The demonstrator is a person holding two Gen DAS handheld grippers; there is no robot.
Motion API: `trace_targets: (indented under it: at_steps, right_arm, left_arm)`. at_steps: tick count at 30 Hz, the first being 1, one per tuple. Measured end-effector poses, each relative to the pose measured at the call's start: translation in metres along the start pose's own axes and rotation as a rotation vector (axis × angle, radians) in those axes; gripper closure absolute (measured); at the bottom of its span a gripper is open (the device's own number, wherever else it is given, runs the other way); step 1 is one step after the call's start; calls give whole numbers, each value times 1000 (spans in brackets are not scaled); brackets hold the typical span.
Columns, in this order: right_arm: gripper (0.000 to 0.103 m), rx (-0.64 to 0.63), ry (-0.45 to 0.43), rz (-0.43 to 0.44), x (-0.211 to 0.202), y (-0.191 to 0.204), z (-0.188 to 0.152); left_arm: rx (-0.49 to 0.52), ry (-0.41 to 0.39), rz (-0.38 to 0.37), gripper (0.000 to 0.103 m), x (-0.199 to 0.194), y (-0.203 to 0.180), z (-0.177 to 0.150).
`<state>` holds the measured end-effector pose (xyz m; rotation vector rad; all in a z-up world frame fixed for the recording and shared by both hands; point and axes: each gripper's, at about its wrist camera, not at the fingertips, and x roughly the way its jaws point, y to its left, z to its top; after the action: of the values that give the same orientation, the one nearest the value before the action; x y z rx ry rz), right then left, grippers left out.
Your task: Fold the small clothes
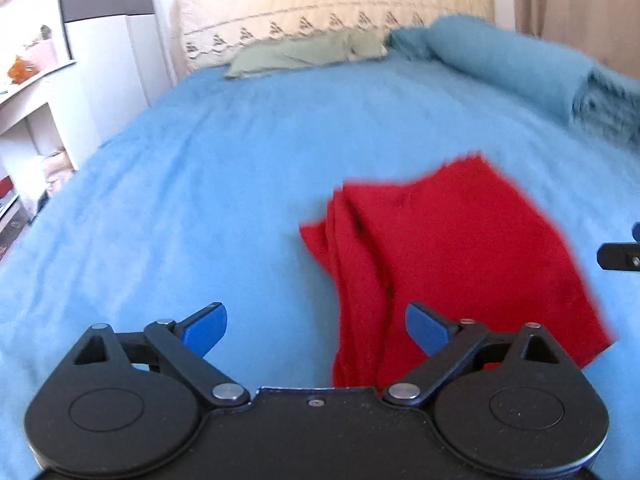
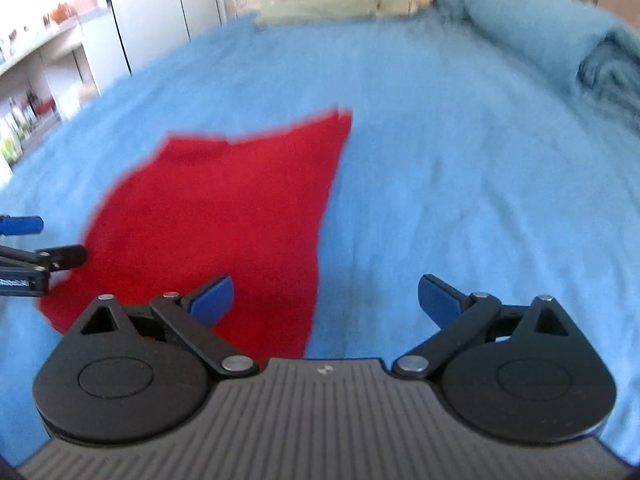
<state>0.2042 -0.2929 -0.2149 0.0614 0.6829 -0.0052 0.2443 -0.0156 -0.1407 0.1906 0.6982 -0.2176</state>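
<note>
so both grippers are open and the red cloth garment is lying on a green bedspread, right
Not quite: the bedspread is blue, not green, as the left wrist view shows. The rest holds: the red cloth garment lies on it, and both the left gripper and the right gripper are open.

A bed (image 1: 200, 184) under a bright blue cover fills the view. On it lies a red garment (image 1: 460, 248), partly folded, bunched along its left edge. Up by the headboard, a pale green cloth (image 1: 304, 54) lies flat, with a rolled teal blanket (image 1: 520, 64) just beside it.
</note>
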Motion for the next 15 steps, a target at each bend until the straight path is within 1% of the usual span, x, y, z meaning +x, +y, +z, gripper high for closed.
trace_targets:
  at_steps: [1,3,5,6,8,10,11,13,15]
  right_arm:
    - [0,3,-23,-5,-16,2,8]
    - [0,6,-68,-14,-60,8,25]
    - [0,7,-105,-26,-106,14,39]
    - [0,9,-116,-30,-131,17,46]
    - [0,10,-132,-33,-173,23,55]
    - [0,1,-145,-46,-215,30,57]
    - [0,0,-142,-63,-230,32,56]
    - [0,-1,-116,-97,-258,36,49]
    - [0,6,-83,-114,-276,39,38]
  left_arm:
    - [-28,-12,-7,5,-19,0,9]
    - [-83,-21,-28,4,-64,0,29]
    - [-114,-19,-22,2,-106,-3,45]
    - [-121,-25,-4,0,-128,-5,51]
    - [-118,-42,56,0,-169,-13,59]
    - [-96,-50,121,0,-204,-21,58]
    - [-90,-49,138,0,-216,-24,56]
    - [-91,-32,160,0,-240,-28,45]
    - [-91,-5,152,0,-254,-32,28]
